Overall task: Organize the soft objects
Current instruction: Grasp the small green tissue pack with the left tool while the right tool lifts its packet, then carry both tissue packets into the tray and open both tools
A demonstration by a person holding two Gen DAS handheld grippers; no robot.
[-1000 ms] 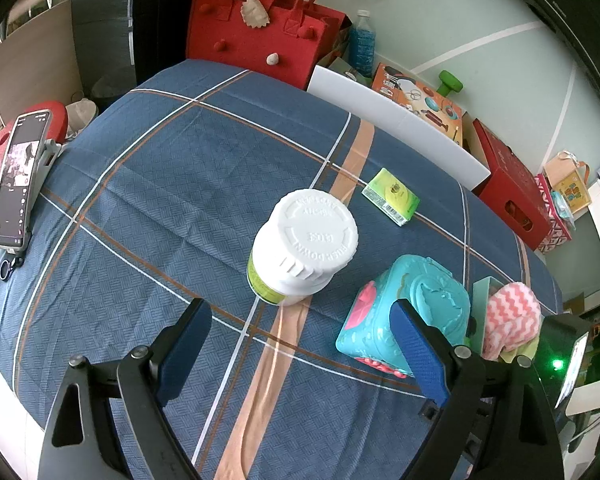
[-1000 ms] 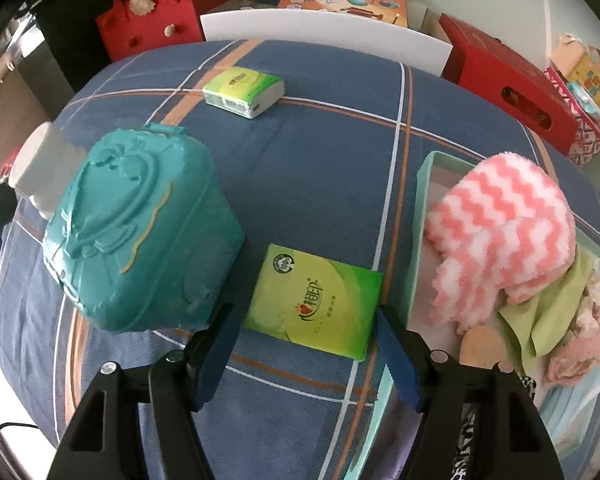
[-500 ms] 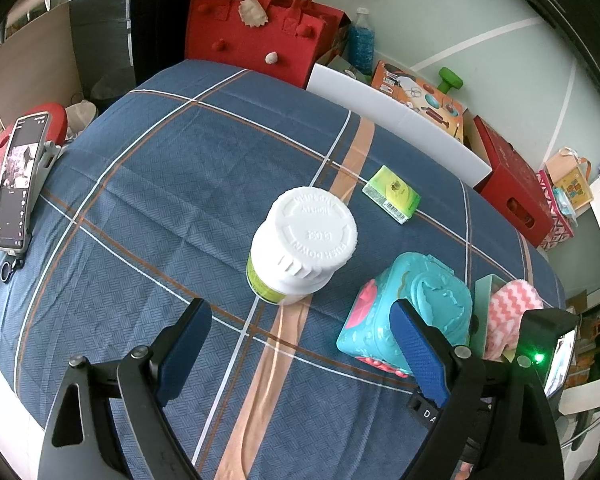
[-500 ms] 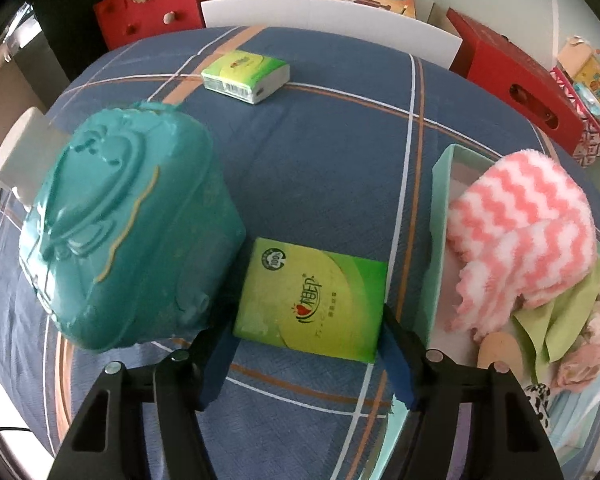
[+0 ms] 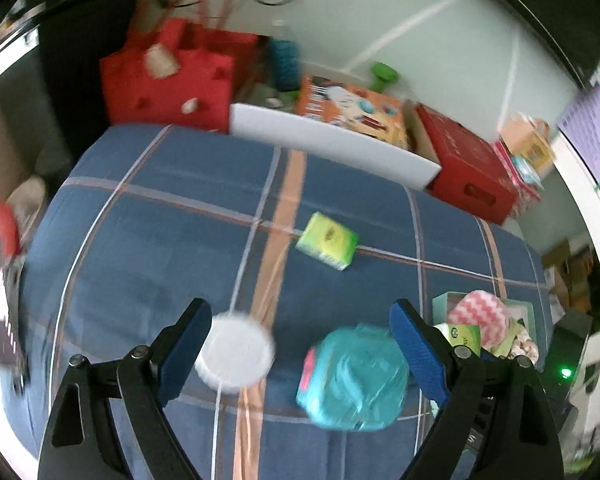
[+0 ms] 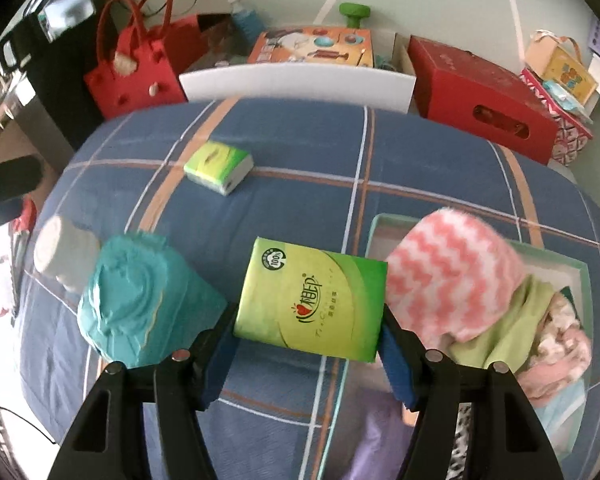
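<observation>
A: What has the right gripper point(image 6: 308, 344) got?
B: A green tissue pack point(image 6: 314, 300), pinched between its blue pads at the centre of the right wrist frame and lifted off the blue checked cloth point(image 6: 300, 152).
A: And the other one?
B: The left gripper point(image 5: 300, 344) is spread wide with nothing in it. Low in its blurred frame a white-capped bottle point(image 5: 234, 354) sits by the left pad and a teal container point(image 5: 354, 376) by the right.
A: Where are the soft things?
B: A pale green tray point(image 6: 376, 232) at the right of the right wrist frame holds a pink-and-white zigzag cloth point(image 6: 452, 276) and a green cloth point(image 6: 508, 320).
A: Any other packs?
B: A second tissue pack point(image 6: 219, 166) lies on the cloth, upper left of centre.
</observation>
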